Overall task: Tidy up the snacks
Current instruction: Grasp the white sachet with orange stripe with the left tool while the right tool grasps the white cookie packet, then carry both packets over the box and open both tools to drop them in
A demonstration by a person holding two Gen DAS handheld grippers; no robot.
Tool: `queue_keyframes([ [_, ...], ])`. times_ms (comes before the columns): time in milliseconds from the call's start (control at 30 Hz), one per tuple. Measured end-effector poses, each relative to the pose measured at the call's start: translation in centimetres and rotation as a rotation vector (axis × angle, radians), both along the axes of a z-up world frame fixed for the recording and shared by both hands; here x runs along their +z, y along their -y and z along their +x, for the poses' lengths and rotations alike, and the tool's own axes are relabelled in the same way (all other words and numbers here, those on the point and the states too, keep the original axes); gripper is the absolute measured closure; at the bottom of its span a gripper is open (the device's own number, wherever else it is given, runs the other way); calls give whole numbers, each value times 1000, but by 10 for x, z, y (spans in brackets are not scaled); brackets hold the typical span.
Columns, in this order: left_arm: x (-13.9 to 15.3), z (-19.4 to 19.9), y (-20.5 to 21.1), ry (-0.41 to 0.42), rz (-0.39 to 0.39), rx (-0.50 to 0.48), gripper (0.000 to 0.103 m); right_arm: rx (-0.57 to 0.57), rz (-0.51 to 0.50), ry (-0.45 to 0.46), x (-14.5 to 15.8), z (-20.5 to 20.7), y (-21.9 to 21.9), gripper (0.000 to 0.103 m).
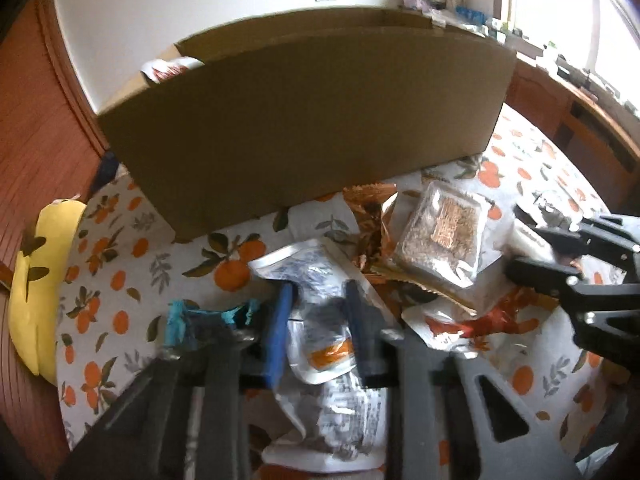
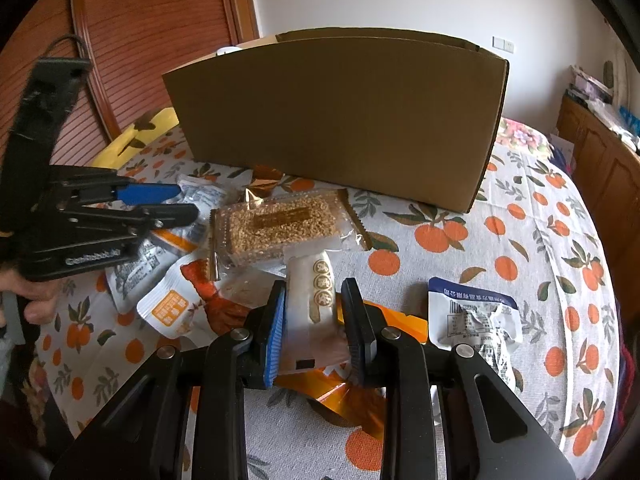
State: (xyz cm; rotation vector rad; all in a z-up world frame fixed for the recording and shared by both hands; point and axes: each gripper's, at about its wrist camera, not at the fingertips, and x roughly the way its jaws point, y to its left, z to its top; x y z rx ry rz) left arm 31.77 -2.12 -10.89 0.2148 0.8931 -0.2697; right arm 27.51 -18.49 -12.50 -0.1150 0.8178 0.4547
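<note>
A big brown cardboard box (image 1: 304, 120) stands at the back of the table; it also shows in the right wrist view (image 2: 336, 116). In front of it lie several snack packets. My left gripper (image 1: 320, 304) is open, its fingers straddling a white and blue packet (image 1: 316, 280) with an orange patch; whether they touch it is unclear. It shows in the right wrist view (image 2: 176, 202) too. My right gripper (image 2: 314, 304) has its fingers on either side of a long white snack bar (image 2: 316, 300). A clear sesame bar pack (image 2: 276, 228) lies just beyond it.
The table wears a cloth with orange fruit prints (image 2: 520, 240). A yellow bag (image 1: 36, 280) lies at the left edge. A white and blue packet (image 2: 476, 316) lies to the right. A wooden cabinet (image 2: 600, 168) stands at the right.
</note>
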Motion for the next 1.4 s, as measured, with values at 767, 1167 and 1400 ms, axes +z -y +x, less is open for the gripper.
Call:
queue_keyframes([
  [767,33,-30,1,70,4,-36,103,-13,-4,-1,0,1,-2,77],
  [1167,68,-49,-4,144,-47,-47,103,-7,14,23,9,-5,7,80],
  [1400,91,-51,-1,196,-75,-61,103,11,56,73,47,-16,24,80],
])
